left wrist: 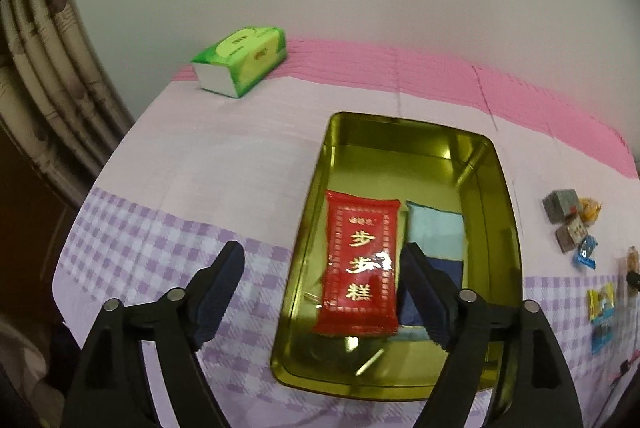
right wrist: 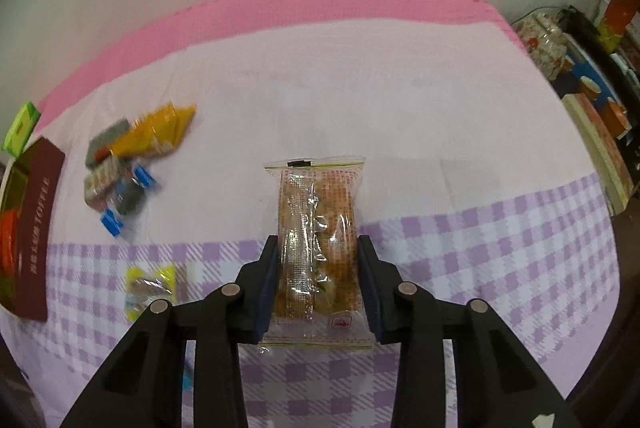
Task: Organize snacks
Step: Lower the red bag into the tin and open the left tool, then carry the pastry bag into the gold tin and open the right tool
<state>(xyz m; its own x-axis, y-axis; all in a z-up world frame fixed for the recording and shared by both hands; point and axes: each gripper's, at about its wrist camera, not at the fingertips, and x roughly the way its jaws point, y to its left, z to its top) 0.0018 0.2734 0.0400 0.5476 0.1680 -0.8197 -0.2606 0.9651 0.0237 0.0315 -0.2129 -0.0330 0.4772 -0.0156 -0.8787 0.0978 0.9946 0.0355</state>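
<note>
The right tongs (right wrist: 318, 260) are clamped on a clear-wrapped snack packet (right wrist: 318, 240), their pads pressing its long sides near the lower half, so most of the packet sticks out ahead of the tips, unsupported and lifted off the table (right wrist: 360, 87). My worry is that the slick film could slide between the pads, or the crumbly cake inside could get crushed if the squeeze tightens. Just left of these tongs lies a small yellow-wrapped candy (right wrist: 150, 286), and farther ahead to the left a loose heap of small snacks (right wrist: 128, 163) with an orange pouch on top; a low swing toward the tin could sweep through them and scatter pieces. At the far left edge sits the tin lid (right wrist: 30, 228), which the packet's trailing seam might catch. The left tongs (left wrist: 324, 268) stand wide apart and hold nothing, hovering over the near end of the gold tin (left wrist: 496, 187). Between their tips lies a red snack pack (left wrist: 360, 264), and the right pad hides part of a blue packet (left wrist: 436, 232) beside it. If these tongs stay where they are, I judge the incoming packet may bump them, or land across the red pack and ride up on the rim. Far ahead to the left rests a green tissue pack (left wrist: 240, 61), well apart from everything.
</note>
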